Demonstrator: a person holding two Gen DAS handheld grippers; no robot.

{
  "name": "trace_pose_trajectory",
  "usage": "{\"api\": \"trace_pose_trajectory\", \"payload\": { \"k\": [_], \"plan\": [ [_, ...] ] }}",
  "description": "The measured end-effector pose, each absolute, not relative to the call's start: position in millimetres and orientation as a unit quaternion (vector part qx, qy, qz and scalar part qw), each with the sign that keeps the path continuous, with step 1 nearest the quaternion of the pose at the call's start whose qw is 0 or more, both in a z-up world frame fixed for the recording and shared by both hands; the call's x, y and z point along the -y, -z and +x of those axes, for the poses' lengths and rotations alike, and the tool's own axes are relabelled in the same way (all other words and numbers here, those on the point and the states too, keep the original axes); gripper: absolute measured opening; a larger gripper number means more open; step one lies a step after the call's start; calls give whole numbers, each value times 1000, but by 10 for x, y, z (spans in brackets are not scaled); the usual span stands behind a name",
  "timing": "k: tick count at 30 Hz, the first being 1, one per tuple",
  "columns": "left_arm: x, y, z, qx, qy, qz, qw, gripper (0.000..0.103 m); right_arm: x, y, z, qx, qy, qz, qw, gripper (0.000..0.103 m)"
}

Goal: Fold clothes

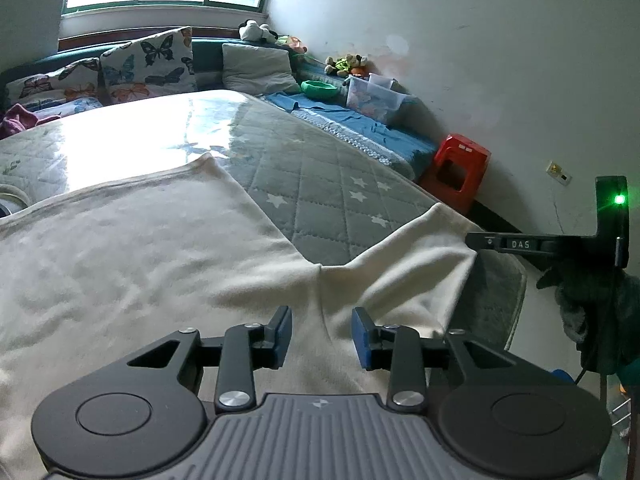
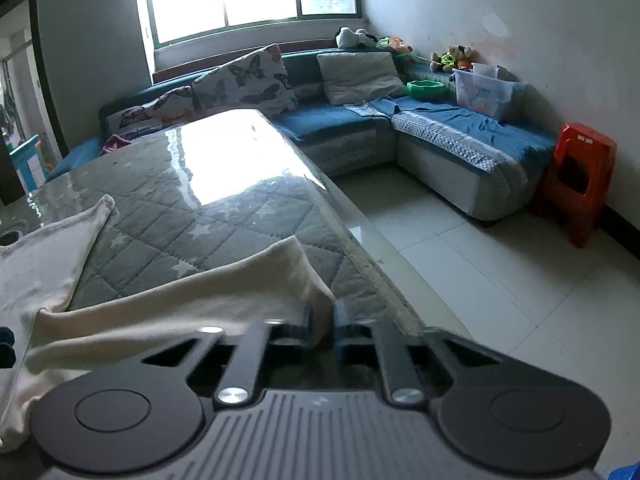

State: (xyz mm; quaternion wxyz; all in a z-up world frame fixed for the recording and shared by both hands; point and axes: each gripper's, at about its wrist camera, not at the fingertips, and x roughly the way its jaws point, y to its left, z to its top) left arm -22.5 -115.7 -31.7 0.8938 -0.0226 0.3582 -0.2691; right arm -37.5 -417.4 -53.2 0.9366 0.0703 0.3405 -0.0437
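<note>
Sleeve (image 2: 224, 292) end hidden between right gripper (image 2: 322, 326) jaws

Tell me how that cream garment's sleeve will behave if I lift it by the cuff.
Likely floppy: the cream garment lies limp and wrinkled, so the sleeve should drape and sag. It looks thin, probably light. The table looks glossy, so the body may slide along when pulled.

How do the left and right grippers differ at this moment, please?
The left gripper is open, its fingers well apart above the cream garment's body and holding nothing; the right gripper is nearly shut, pinching the sleeve end. The left is over mid-table; the right is at its edge. Both point towards the sofa.
</note>
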Motion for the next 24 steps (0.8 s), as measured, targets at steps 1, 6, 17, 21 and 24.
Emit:
{"api": "trace_pose_trajectory", "payload": {
  "k": [1, 6, 17, 21, 24],
  "plan": [
    [1157, 315, -215, -359, 269, -23, 894, 36, 4183, 518, -379, -338, 45, 71, 937, 8],
    [1169, 299, -178, -357, 272, -29, 893, 36, 4179, 339, -427, -300, 50, 65, 950, 7],
    [1327, 391, -112, -367, 287, -44, 884, 43, 4164, 266, -443, -293, 43, 62, 953, 7],
    [1284, 350, -156, -363, 289, -49, 884, 43, 4129, 63, -475, -274, 27, 55, 960, 7],
    [1188, 301, -226, -359, 285, -53, 887, 43, 4025, -97, -492, -262, 6, 45, 964, 7]
  ]
}}
